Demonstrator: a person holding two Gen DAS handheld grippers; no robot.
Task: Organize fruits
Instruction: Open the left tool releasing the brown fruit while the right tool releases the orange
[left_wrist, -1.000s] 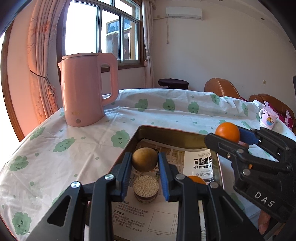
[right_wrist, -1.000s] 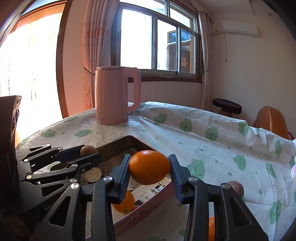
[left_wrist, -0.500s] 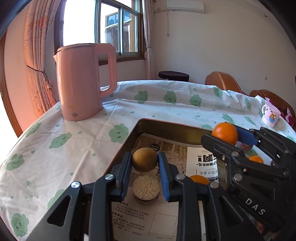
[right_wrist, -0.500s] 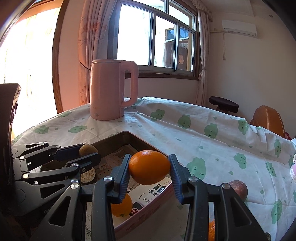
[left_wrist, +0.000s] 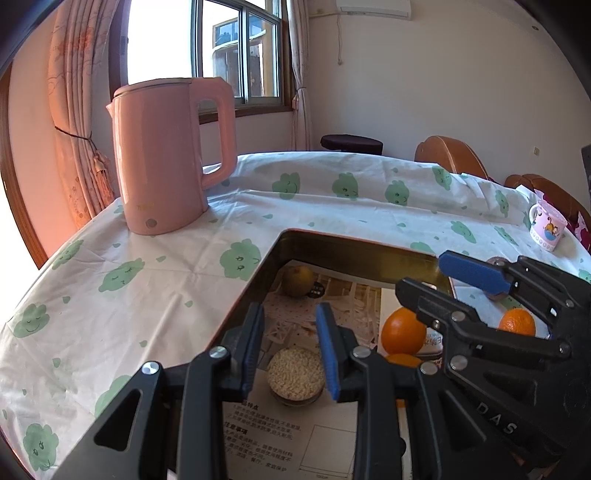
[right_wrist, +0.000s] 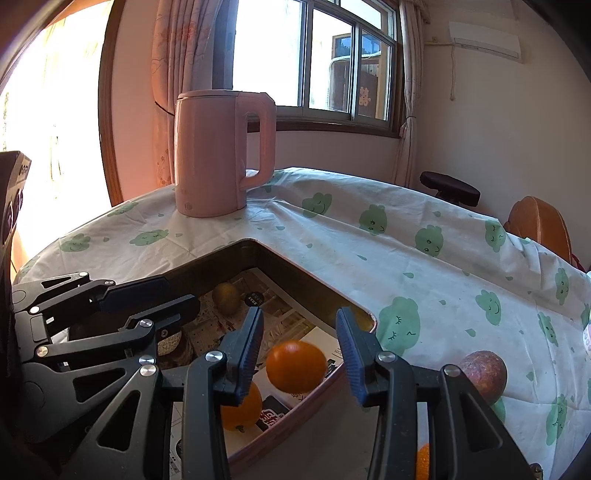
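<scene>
My left gripper (left_wrist: 291, 347) hangs over the paper-lined metal tray (left_wrist: 354, 243), its pads a little apart with nothing between them. A brown round fruit (left_wrist: 298, 280) lies in the tray's far corner. The jaws of my right gripper (right_wrist: 299, 325) are opening. A blurred orange (right_wrist: 295, 371) sits low between its fingers, clear of both pads, just above the tray's right rim (right_wrist: 314, 273). Below it, a second orange (right_wrist: 240, 410) rests in the tray. On the cloth to the right lies a purple-brown fruit (right_wrist: 484, 376).
A pink kettle (left_wrist: 166, 155) stands on the tablecloth behind the tray's left corner. In the tray, under my left gripper, is a round dish of pale grains (left_wrist: 295, 376). A third orange (left_wrist: 517, 321) lies outside the tray, a mug (left_wrist: 546, 225) at far right.
The brown fruit has left my left gripper and rolled to the tray's far corner. My right gripper's jaws have widened and the orange has slipped down out of them.
</scene>
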